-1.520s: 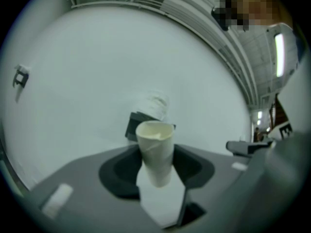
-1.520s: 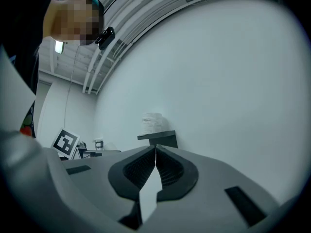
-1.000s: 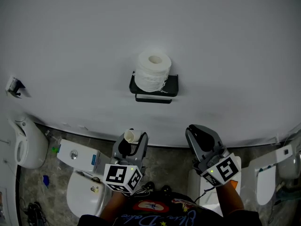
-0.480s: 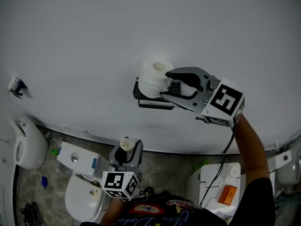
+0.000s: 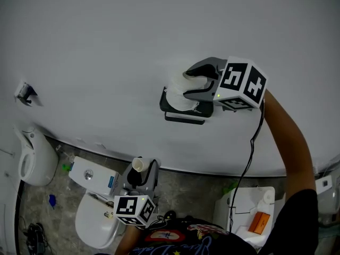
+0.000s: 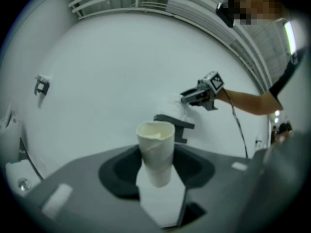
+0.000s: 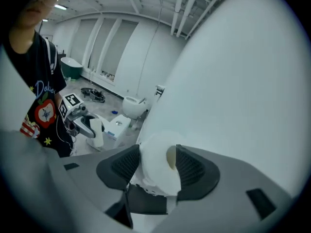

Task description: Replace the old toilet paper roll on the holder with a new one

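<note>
Right gripper (image 5: 186, 84): jaws opening wide, roll (image 7: 154, 171) between them.
Left gripper (image 5: 141, 173): jaws hold the tube (image 6: 156, 149) upright.
Roll: on the holder (image 5: 183, 116) by the wall.
Risk: a bump or bad squeeze may knock the roll off.

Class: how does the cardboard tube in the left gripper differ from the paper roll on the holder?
The cardboard tube is bare and slim; the paper roll is fat with white paper. The tube is held clear of the holder; the roll sits on it. Both have hollow centres.
</note>
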`<state>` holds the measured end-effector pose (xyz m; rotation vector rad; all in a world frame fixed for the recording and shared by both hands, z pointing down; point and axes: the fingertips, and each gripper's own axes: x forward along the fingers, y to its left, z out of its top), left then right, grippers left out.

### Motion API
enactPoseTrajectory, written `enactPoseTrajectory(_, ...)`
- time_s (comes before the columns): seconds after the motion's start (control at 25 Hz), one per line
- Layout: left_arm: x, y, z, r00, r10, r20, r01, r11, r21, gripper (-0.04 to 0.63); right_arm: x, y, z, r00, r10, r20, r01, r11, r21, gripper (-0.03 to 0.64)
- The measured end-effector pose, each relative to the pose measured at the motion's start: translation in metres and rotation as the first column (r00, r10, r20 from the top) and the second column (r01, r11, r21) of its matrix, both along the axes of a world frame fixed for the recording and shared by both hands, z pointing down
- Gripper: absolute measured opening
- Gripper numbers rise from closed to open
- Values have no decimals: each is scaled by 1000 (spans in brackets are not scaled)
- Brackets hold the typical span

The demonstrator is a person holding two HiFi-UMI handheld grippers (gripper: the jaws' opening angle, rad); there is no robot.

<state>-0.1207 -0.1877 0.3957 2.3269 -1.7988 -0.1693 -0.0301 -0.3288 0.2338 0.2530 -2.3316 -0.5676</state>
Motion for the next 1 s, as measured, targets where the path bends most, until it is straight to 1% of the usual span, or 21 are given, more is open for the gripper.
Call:
enactPoseTrajectory(0.08, -3, 0, 1, 1000, -8, -4, 8, 1000, -3, 199, 1, -3, 7, 999, 2, -44, -4, 999, -38, 213)
enactPoseTrajectory(0.16, -5, -1, 1, 1000, -14, -13, 14, 1000, -5, 198, 0, -4, 14, 997, 5, -79, -9, 999, -50, 215)
enactPoseTrajectory(0.28, -5, -1, 3, 1000, -17, -16, 17, 1000, -7, 199, -4, -4, 16, 999, 24, -47, -26, 999, -33, 215)
enactPoseTrajectory(0.36, -3, -3, 3, 1000, -11, -12, 11, 1000, -8, 199, -5, -4, 14, 999, 31, -10, -31, 999, -8, 215)
enactPoseTrajectory(0.48, 1, -5, 1, 1000, 5, -7, -5, 1000, -7, 199, -1, -2, 9, 997, 47, 69, -47, 999, 0, 212)
enactPoseTrajectory(0.56, 4, -6, 0, 1000, 19, -5, -19, 1000, -6, 199, 5, 2, 3, 985, 72, 158, -72, 997, -11, 206)
enactPoseTrajectory(0.64, 7, -7, -1, 999, 32, 0, -32, 999, -5, 198, 16, 9, -5, 955, 96, 279, -88, 995, -42, 204)
enactPoseTrajectory(0.68, 9, -8, -1, 999, 38, 3, -38, 999, -3, 199, 23, 15, -11, 930, 105, 353, -89, 994, -61, 202)
enactPoseTrajectory(0.72, 12, -10, -2, 999, 44, 6, -44, 999, -1, 199, 31, 20, -18, 894, 115, 433, -89, 993, -81, 202)
enactPoseTrajectory(0.76, 15, -11, -2, 999, 51, 8, -51, 999, 0, 199, 42, 27, -26, 846, 129, 518, -87, 991, -106, 202)
enactPoseTrajectory(0.8, 18, -13, -2, 998, 60, 11, -61, 998, 0, 198, 54, 34, -33, 785, 148, 601, -83, 987, -135, 201)
enactPoseTrajectory(0.88, 27, -17, -2, 996, 83, 20, -83, 997, -1, 199, 85, 49, -41, 643, 186, 743, -64, 980, -191, 201)
enactPoseTrajectory(0.96, 35, -21, -1, 994, 104, 32, -103, 995, -5, 199, 118, 66, -38, 500, 204, 842, -19, 974, -224, 201)
enactPoseTrajectory(1.0, 39, -24, -1, 993, 113, 37, -113, 994, -7, 198, 134, 73, -32, 433, 220, 874, 1, 970, -244, 201)
